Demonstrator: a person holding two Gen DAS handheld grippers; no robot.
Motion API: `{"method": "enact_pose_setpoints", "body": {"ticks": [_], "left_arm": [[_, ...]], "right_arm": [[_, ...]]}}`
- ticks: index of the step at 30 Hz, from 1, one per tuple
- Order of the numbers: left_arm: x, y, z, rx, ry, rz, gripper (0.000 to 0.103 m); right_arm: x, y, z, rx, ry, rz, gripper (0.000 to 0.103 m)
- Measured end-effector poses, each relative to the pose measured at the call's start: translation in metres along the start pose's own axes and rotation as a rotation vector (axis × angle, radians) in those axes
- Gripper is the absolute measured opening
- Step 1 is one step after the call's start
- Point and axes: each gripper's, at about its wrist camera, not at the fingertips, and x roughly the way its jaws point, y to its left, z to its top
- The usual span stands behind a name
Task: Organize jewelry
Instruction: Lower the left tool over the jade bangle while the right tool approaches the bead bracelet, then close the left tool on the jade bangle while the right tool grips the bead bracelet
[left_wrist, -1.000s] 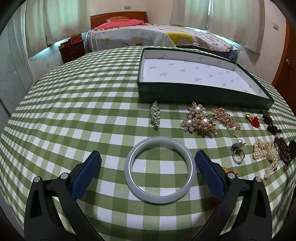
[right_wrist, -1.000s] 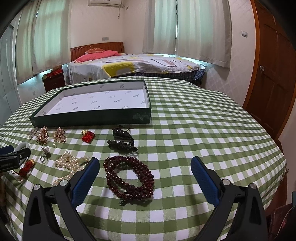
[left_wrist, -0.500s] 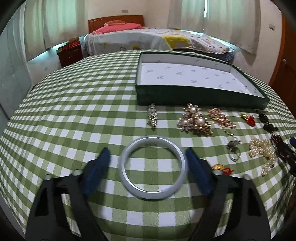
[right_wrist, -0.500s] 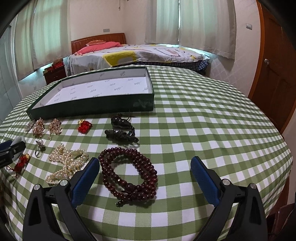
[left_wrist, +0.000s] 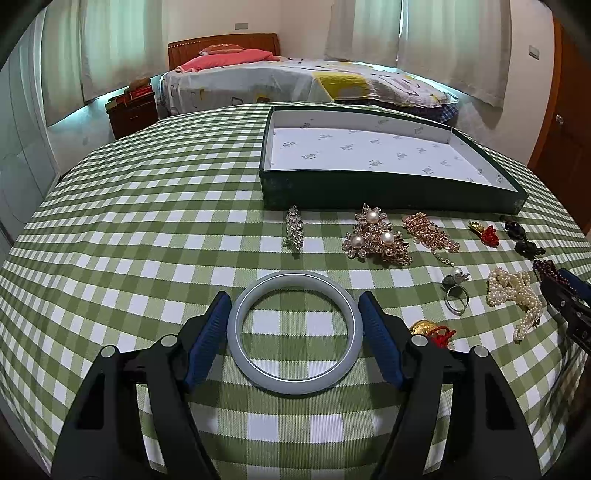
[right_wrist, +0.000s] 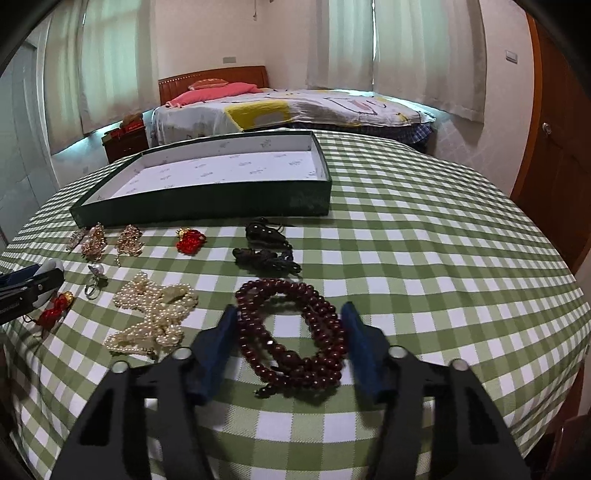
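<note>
Bangle (left_wrist: 293, 334), pale grey-green and glossy, sits between left gripper (left_wrist: 293, 317) pads, touching both. Right gripper (right_wrist: 290, 332) brackets one dark red bead bracelet (right_wrist: 291, 332), contact unclear. One green box (left_wrist: 388, 194).

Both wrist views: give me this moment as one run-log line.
left tongs: astride pale bangle, contact unclear | right tongs: astride dark red bead strand, contact unclear | green box: nothing inside

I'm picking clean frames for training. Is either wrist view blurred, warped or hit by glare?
Left wrist view: sharp, the bangle crisp, but fisheye bends the green box and tablecloth checks. Right wrist view: the right gripper fingers are motion-smeared, the red beads slightly soft. No strong glare in either.
</note>
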Motion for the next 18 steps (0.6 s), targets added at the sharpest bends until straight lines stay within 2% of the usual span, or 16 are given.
{"method": "enact_pose_setpoints", "body": {"ticks": [1,2,4,6,8,18], "left_arm": [[-0.001,0.000,0.000,-0.001,0.000,-0.001,0.069],[-0.002,-0.001,-0.001,-0.001,0.001,-0.002,0.069],[-0.003,-0.001,-0.002,-0.003,0.001,-0.005,0.069],[-0.004,0.000,-0.003,-0.006,0.000,-0.007,0.069],[-0.005,0.001,-0.003,-0.012,0.000,-0.011,0.069],[-0.012,0.006,-0.004,-0.033,-0.019,-0.021,0.069]], "right_arm": [[0.000,0.000,0.000,-0.001,0.000,0.007,0.047],[-0.001,0.000,0.000,-0.004,0.000,0.020,0.037],[-0.003,0.001,-0.001,0.000,0.001,0.041,0.027],[-0.003,0.002,-0.002,0.002,0.002,0.047,0.025],[-0.004,0.001,-0.002,0.012,0.003,0.059,0.017],[-0.014,0.003,-0.001,0.020,-0.015,0.072,0.017]]}}
